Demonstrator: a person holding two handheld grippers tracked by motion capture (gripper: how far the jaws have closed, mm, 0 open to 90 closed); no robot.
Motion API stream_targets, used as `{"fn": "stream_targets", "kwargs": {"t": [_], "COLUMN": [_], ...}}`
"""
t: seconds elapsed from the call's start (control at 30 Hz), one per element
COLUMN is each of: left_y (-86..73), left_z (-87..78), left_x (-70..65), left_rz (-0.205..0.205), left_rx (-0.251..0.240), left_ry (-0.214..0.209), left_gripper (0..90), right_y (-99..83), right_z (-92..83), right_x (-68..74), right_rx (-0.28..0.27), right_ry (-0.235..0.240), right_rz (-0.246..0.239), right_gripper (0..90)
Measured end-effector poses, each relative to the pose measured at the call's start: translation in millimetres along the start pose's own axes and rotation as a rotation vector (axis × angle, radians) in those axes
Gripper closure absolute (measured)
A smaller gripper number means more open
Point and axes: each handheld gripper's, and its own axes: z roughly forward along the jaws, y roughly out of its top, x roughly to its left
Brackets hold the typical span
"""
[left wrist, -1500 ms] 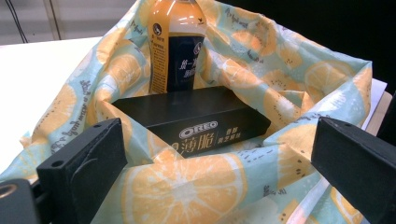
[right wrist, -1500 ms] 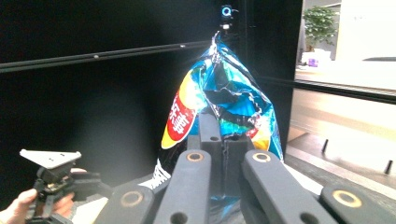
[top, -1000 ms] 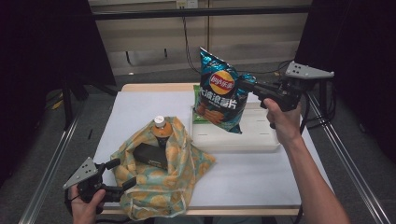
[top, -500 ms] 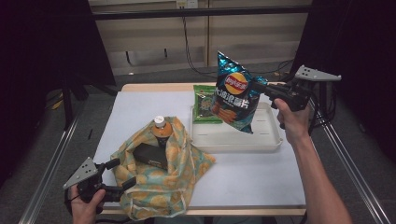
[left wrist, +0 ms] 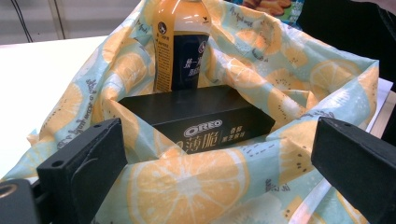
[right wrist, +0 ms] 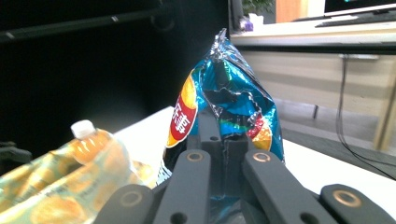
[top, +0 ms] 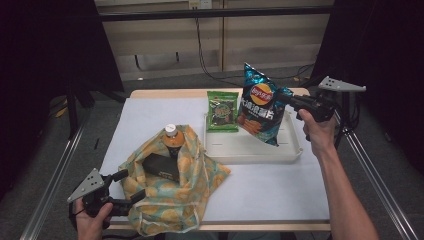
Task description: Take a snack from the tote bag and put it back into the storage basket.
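Apparently mid-packing, the right gripper (top: 287,97) held the crisp bag (top: 260,110) clamped above the tray's (top: 295,150) far edge, needing carriage to the cloth bag (top: 175,200), beside which the left gripper (top: 127,185) waited with jaws apart.

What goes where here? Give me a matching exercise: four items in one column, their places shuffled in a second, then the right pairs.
Items:
1. chip bag
2. green snack packet
3. orange drink bottle
4. black Oreo box

Places:
A. lying at the white tray's left end
B. lying in the fruit-print cloth bag, in front of the bottle
C. clamped in the right gripper, above the tray
D. standing upright in the cloth bag

Pairs: 1-C, 2-A, 3-D, 4-B
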Motion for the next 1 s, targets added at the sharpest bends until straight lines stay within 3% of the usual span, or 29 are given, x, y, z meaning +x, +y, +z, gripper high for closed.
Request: {"fn": "stream_targets", "kwargs": {"t": [0.4,0.57,0.6,0.63,0.8,1.0], "left_y": [-0.6,-1.2,-1.3,-1.8,-1.9,-2.5], "left_z": [0.3,1.0,1.0,1.8,1.2,1.2], "left_x": [1.0,2.1,2.2,2.6,2.8,4.3], "left_rz": [0.0,-0.003,-0.003,-0.009,-0.007,-0.016], "left_rx": [0.003,0.007,0.011,0.01,0.009,0.009], "left_ry": [0.007,-0.009,0.004,-0.012,0.013,-0.005], "left_gripper": [2.9,2.9,2.9,2.9,2.9,2.9], "right_y": [-16.1,-22.8,-24.4,-25.6,-31.4,-35.8], "right_z": [12.0,19.2,21.2,23.2,34.9,39.1], "right_x": [-23.3,-33.8,-36.1,-38.7,-50.4,-63.5], "right_rx": [0.058,0.073,0.078,0.08,0.108,0.099], "right_ry": [-0.053,-0.068,-0.071,-0.071,-0.086,-0.11], "right_rz": [0.031,0.048,0.048,0.052,0.061,0.085], "right_gripper": [90.0,90.0,90.0,90.0,90.0,89.9]}}
